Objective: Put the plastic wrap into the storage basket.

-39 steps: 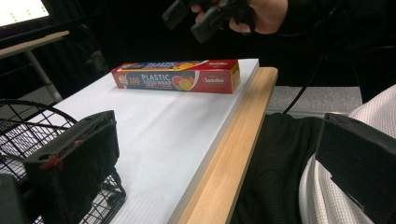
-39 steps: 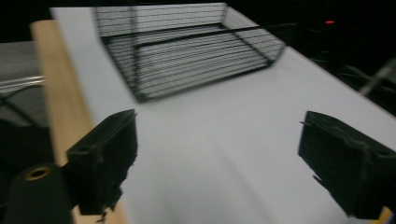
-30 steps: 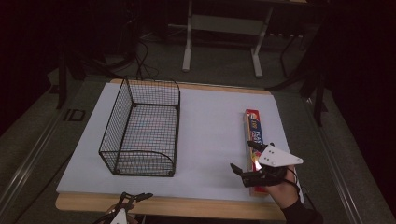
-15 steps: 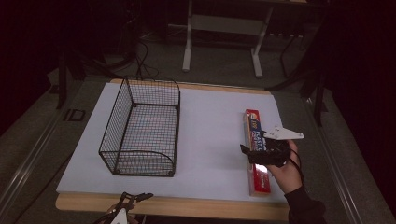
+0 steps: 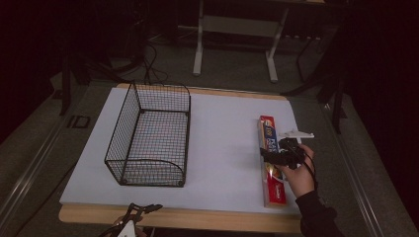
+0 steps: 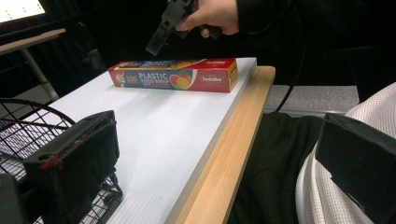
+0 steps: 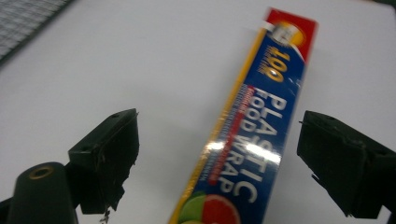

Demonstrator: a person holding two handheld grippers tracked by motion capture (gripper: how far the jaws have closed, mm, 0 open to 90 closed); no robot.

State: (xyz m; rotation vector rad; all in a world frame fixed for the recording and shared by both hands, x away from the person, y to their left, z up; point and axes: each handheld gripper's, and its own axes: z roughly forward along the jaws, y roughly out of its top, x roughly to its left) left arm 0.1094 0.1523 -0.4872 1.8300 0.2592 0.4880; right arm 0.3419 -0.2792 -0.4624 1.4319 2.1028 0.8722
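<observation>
Black and matte, the two jaws of the right gripper (image 7: pixel 217 161) are spread wide, with nothing held between them. Between and beyond them lies the plastic wrap box (image 7: pixel 252 135), its blue printed face turned up; in the right gripper view the box is seen closer to the right-hand jaw than to the left-hand one, so the opening is not yet centred on it. The long axis of the box runs away from the jaws, roughly along the direction in which they point, so that a closing stroke would fall across the narrow width of the box. Whether the jaw tips are low enough to flank its sides cannot be told; from the left gripper view the gripper appears to be held above the box, apart from it.

In the high view the right gripper (image 5: pixel 282 154) is seen over the middle of the box (image 5: pixel 271 158), which lies flat near the right edge of the white table top (image 5: pixel 222 148). A lowering move, with a slight shift to centre the box, is judged to be what a grasp would call for.

The left gripper (image 5: pixel 136 217) is held well apart, at the near edge of the table, its jaws also wide and empty. The wire basket (image 5: pixel 150 136) stands just beyond those jaws, empty. The right hand is by far the nearer to the box.
</observation>
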